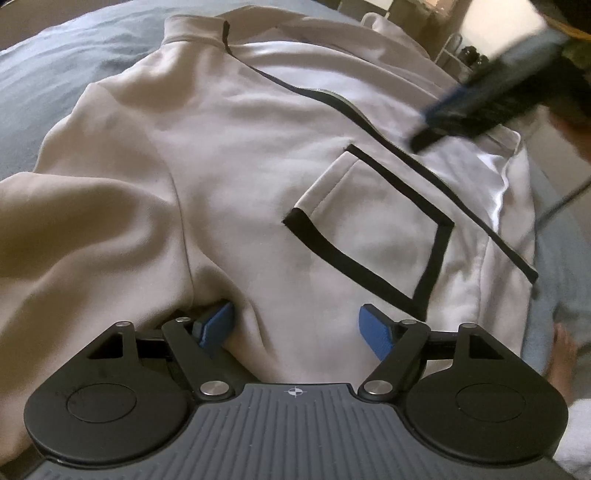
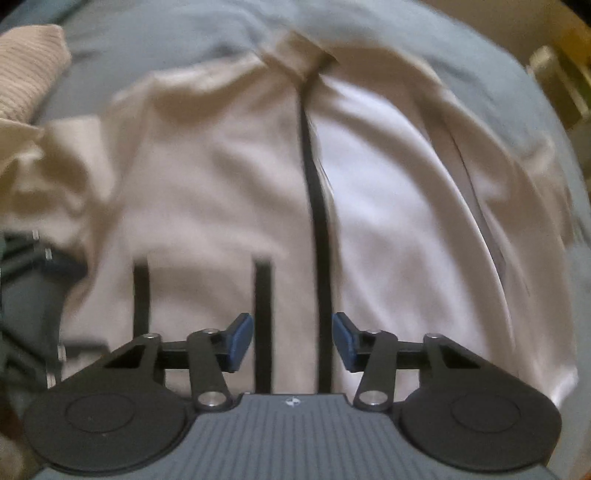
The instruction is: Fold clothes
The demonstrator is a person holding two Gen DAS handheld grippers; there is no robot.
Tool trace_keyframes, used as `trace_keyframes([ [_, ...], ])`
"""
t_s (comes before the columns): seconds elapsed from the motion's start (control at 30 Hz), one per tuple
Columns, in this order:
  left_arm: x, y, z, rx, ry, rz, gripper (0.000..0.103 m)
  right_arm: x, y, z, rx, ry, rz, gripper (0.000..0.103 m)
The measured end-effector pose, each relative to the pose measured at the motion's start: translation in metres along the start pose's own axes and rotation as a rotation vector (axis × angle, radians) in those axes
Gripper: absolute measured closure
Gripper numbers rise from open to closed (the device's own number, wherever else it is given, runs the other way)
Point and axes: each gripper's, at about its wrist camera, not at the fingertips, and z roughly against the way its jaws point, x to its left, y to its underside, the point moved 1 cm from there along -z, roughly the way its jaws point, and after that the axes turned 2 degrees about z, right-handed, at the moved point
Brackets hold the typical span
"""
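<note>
Pale zip jacket (image 1: 229, 177) lies flat, front up, on grey-blue bedding (image 1: 48, 74), filling most of both frames. Long axis: collar (image 1: 195, 33) top centre-left in L wrist view, hem toward lower right; the black zip (image 2: 317, 221) runs straight up-down mid-frame in R wrist view.

L gripper (image 1: 295, 326): jaws spread, nothing held. Low over the body fabric at bottom centre, near the armpit seam; its left blue pad (image 1: 216, 325) is tucked against a sleeve fold, whether it's touching is unclear. Sleeve (image 1: 74, 236) bunches lower left, black-trimmed pocket (image 1: 369, 229) just up-right of the fingers.

R gripper (image 2: 291, 341): jaws part-open, empty, hovering above the zip and pocket trim, not on cloth. In L view it's a blur upper right.

Judgement: L hand is nearer the sleeve, so a sleeve fold across the body looks like L's move.
</note>
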Motion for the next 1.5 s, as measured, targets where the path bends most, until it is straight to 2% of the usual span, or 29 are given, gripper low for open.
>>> trace_keyframes([
  [0.03,-0.002,-0.001,0.000,-0.002,-0.010,0.008,0.027,0.006,-0.007,-0.006,-0.035,-0.006,0.022,0.065],
  [0.13,-0.006,-0.002,0.002,-0.003,-0.036,0.029,0.028,0.017,-0.017,-0.022,-0.105,-0.032,0.069,0.073],
  [0.23,-0.007,-0.004,0.005,0.002,-0.050,0.054,0.029,0.016,-0.026,-0.036,-0.157,-0.026,0.064,0.075],
  [0.3,-0.005,-0.004,0.011,0.002,-0.053,0.082,0.030,0.006,-0.030,-0.049,-0.160,0.007,0.046,0.076],
  [0.33,-0.004,-0.004,0.015,0.000,-0.054,0.098,0.030,0.000,-0.032,-0.055,-0.156,0.032,0.037,0.083],
  [0.4,-0.002,-0.004,0.023,-0.009,-0.059,0.124,0.031,-0.016,-0.033,-0.060,-0.169,0.044,-0.016,0.089],
  [0.47,-0.002,-0.007,0.033,-0.031,-0.064,0.143,0.031,-0.031,-0.036,-0.053,-0.213,0.011,-0.105,0.088],
  [0.53,-0.002,-0.014,0.041,-0.054,-0.064,0.164,0.031,-0.037,-0.040,-0.046,-0.260,-0.123,-0.160,0.088],
  [0.6,-0.001,-0.027,0.044,-0.077,-0.080,0.180,0.031,-0.028,-0.048,-0.049,-0.274,-0.213,-0.153,0.088],
  [0.67,0.005,-0.044,0.042,-0.106,-0.144,0.194,0.030,-0.018,-0.058,-0.061,-0.271,-0.270,-0.138,0.088],
  [0.73,0.019,-0.060,0.036,-0.129,-0.251,0.217,0.030,-0.015,-0.069,-0.080,-0.248,-0.227,-0.147,0.089],
  [0.77,0.028,-0.066,0.032,-0.134,-0.309,0.235,0.030,-0.018,-0.073,-0.082,-0.270,-0.226,-0.180,0.089],
  [0.8,0.038,-0.070,0.029,-0.125,-0.334,0.273,0.031,-0.025,-0.076,-0.080,-0.307,-0.234,-0.234,0.087],
  [0.9,0.072,-0.074,0.032,-0.147,-0.296,0.446,0.030,-0.029,-0.087,-0.068,-0.407,-0.297,-0.276,0.086],
  [1.03,0.108,-0.072,0.019,-0.122,-0.304,0.655,0.030,-0.007,-0.115,-0.076,-0.441,-0.375,-0.249,0.086],
  [1.1,0.113,-0.073,0.013,-0.104,-0.324,0.675,0.031,0.002,-0.130,-0.092,-0.403,-0.326,-0.264,0.085],
  [1.13,0.111,-0.075,0.013,-0.094,-0.328,0.654,0.031,0.001,-0.138,-0.105,-0.356,-0.282,-0.299,0.086],
  [1.17,0.109,-0.077,0.012,-0.085,-0.332,0.632,0.031,-0.003,-0.142,-0.112,-0.334,-0.277,-0.341,0.086],
  [1.27,0.105,-0.083,0.015,-0.065,-0.335,0.575,0.030,-0.014,-0.128,-0.088,-0.373,-0.369,-0.404,0.084],
  [1.37,0.100,-0.088,0.027,-0.068,-0.320,0.544,0.030,-0.026,-0.085,-0.043,-0.379,-0.426,-0.358,0.071],
  [1.4,0.097,-0.090,0.031,-0.076,-0.318,0.533,0.030,-0.033,-0.067,-0.028,-0.374,-0.416,-0.333,0.064],
  [1.5,0.085,-0.097,0.040,-0.095,-0.312,0.482,0.029,-0.064,-0.009,0.009,-0.366,-0.292,-0.257,0.060],
])
